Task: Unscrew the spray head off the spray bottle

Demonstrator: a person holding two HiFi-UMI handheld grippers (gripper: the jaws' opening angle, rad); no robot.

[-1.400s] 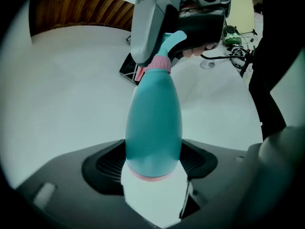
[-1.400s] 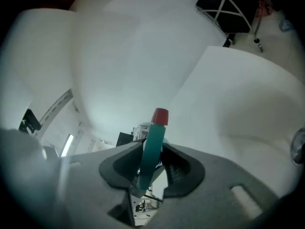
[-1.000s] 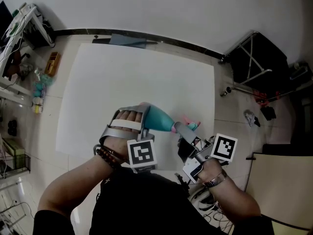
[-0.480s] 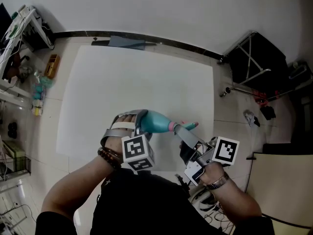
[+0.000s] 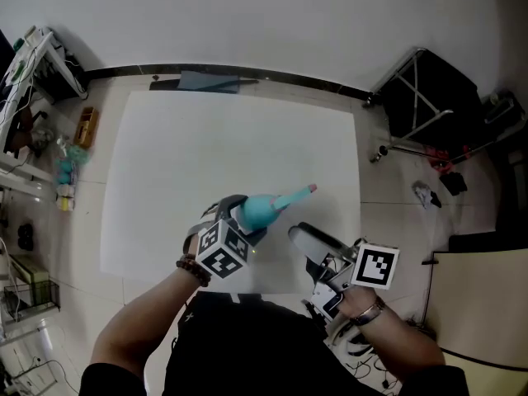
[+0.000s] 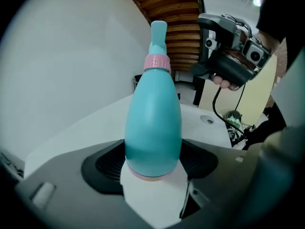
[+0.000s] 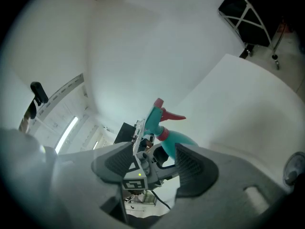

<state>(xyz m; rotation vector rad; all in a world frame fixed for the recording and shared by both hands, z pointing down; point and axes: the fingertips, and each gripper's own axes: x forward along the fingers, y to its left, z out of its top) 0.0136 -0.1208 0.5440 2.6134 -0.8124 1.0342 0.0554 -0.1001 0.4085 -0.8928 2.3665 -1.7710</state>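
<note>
I held the spray bottle (image 5: 266, 208) tight by its body in my left gripper (image 5: 245, 219) over the white table (image 5: 206, 130), while my right gripper (image 5: 302, 236), jaws just opened wide with nothing between them, sat just off the spray head (image 5: 299, 194), so regripping it for another twist seemed next.

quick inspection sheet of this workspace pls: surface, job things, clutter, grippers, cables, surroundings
surface: white sheet on a tiled floor
job's things: teal spray bottle held off the sheet; spray head attached at the pink collar
clutter: wooden box and shelf oddments at left, off the sheet
grippers: left gripper fingers shut on the bottle's base; right gripper has just been opening, nothing between its fingers
cables: black cable below the right gripper
surroundings: white wall, black folding frame
</note>
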